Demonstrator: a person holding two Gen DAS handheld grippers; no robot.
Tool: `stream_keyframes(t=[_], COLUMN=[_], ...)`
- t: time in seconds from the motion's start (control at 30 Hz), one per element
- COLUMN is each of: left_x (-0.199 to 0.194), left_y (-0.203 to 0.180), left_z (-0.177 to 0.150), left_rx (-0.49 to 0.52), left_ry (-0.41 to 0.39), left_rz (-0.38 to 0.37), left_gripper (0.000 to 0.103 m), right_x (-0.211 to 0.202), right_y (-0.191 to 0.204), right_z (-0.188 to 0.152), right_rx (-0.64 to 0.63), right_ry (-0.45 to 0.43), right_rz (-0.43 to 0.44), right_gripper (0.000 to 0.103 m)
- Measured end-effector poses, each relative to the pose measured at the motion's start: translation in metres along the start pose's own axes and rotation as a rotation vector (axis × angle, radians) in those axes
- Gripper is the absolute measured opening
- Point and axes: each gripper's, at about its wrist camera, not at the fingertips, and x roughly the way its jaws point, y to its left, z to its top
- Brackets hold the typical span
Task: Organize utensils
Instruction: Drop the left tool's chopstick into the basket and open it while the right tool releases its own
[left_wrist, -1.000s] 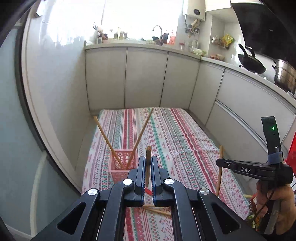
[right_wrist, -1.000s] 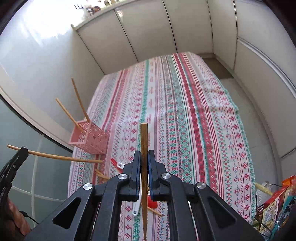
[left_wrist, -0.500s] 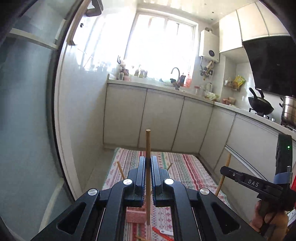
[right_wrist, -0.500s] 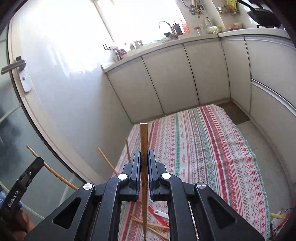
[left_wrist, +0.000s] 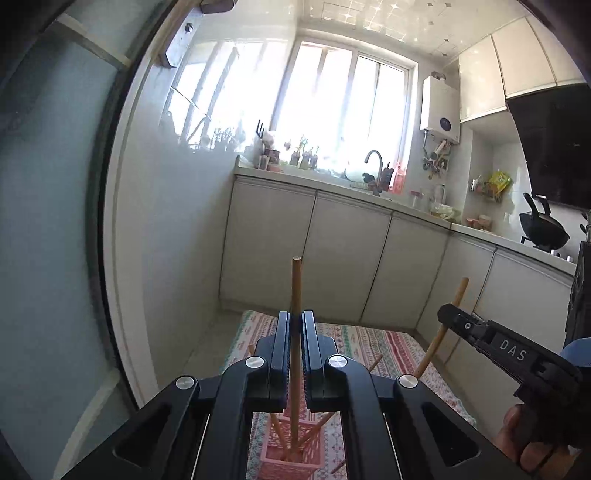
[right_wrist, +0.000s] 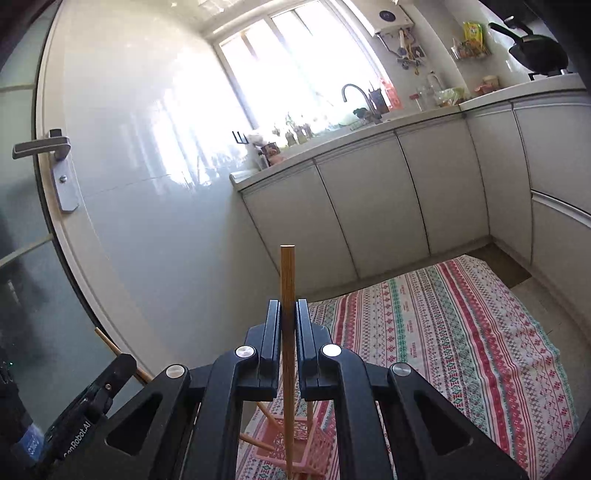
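You've tipped both views up off the striped cloth (right_wrist: 443, 332) toward the window at 12 o'clock. The pink basket (left_wrist: 291, 454) has slid from mid-frame to 6 o'clock under your left gripper (left_wrist: 295, 325); the right gripper (right_wrist: 287, 314) rose likewise.

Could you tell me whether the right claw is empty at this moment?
No, the right claw is shut on an upright wooden chopstick, which sticks up between its jaws above the pink basket.
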Motion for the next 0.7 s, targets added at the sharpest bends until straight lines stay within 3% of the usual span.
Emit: stream_keyframes(t=[0.17, 0.47, 0.7], left_x=[0.031, 0.081, 0.082], left_y=[0.0, -0.002, 0.0], left_z=[-0.018, -0.049, -0.049], left_rx=[0.044, 0.069, 0.029], left_ry=[0.057, 0.221, 0.258], left_rz=[0.028, 0.051, 0.025], left_gripper=[0.005, 0.006, 0.006], right_x=[0.033, 0.071, 0.071], right_y=[-0.001, -0.012, -0.016], right_z=[-0.014, -0.042, -0.048], right_rx=[-0.003, -0.011, -0.024], right_ry=[0.007, 0.098, 0.112], right_rz=[-0.015, -0.011, -0.008], right_gripper=[0.007, 0.008, 0.008])
